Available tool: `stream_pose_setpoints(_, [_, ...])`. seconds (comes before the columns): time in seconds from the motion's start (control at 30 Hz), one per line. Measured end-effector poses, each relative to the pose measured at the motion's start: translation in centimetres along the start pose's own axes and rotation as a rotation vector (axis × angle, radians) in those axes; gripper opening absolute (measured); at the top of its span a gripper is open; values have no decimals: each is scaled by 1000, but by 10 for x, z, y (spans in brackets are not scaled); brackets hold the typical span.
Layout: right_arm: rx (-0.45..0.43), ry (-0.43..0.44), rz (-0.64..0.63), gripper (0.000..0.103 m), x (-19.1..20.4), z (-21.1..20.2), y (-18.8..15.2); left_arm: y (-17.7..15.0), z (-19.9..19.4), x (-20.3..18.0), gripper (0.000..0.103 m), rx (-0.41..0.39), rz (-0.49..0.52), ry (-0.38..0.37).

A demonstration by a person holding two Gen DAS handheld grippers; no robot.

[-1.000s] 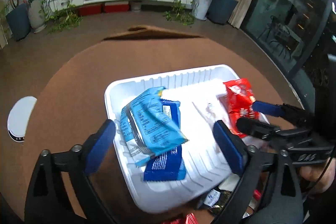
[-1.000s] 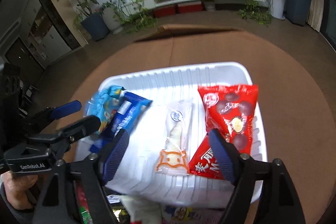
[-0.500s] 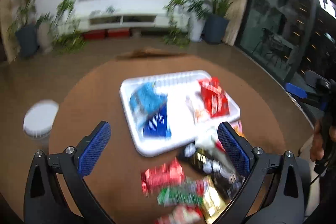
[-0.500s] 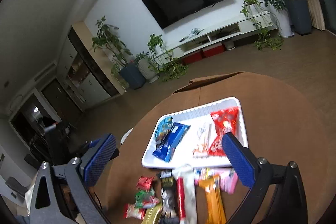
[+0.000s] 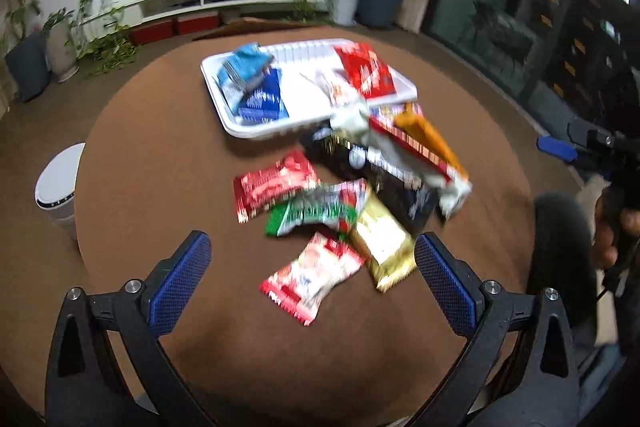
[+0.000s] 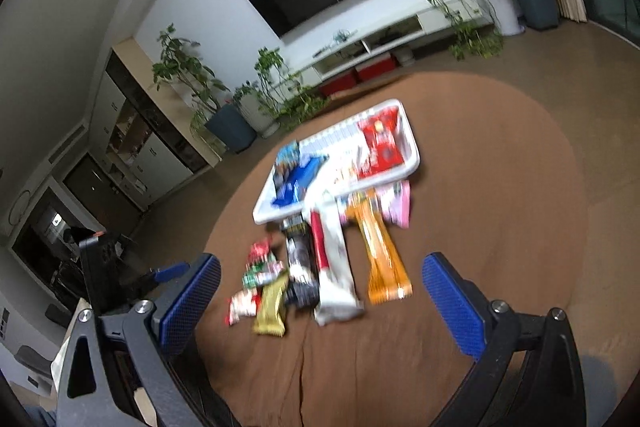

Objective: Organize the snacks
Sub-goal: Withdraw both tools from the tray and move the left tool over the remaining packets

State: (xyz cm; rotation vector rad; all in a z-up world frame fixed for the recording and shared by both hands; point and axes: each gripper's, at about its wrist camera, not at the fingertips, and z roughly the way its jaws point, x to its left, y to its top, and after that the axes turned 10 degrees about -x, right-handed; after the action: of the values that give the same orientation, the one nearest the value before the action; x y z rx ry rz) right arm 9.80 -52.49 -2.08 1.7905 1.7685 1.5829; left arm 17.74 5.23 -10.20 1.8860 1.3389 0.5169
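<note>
Hovering empty, both wide-spread claws point(image 5: 312, 279) point(image 6: 320, 303) face snacks point(image 5: 340, 203) near the tray point(image 5: 240, 125).

We hold our left gripper point(image 5: 312, 267), a black two-finger frame with blue mesh-textured pads point(image 5: 182, 277), tilted downward with its jaws spread wide and nothing between them. Our right gripper point(image 6: 322, 301), of the same black and blue build, also points down at a shallower slant, jaws spread just as wide and empty. In the left wrist view, our right hand point(image 5: 610, 227) shows at the far right edge, fingers wrapped around that gripper's dark handle.
</note>
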Motion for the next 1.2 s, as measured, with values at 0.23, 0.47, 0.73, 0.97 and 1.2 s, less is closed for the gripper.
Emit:
stream_pose_setpoints(0.23, [51,-10,8,103,-1,3,-24,-7,26,-15,103,106,196,-39])
stream_pose_setpoints(0.47, [63,-39,-33,101,3,6,-30,-11,46,-14,99,192,269,-79])
stream_pose_setpoints(0.73, [86,-45,-19,99,-1,12,-31,-15,72,-5,81,300,292,-121])
stream_pose_setpoints(0.97, [103,-50,-13,99,-3,15,-30,-12,87,-6,59,360,306,-154])
stream_pose_setpoints(1.2, [121,-55,-25,98,-1,19,-29,-1,103,-11,48,441,322,-145])
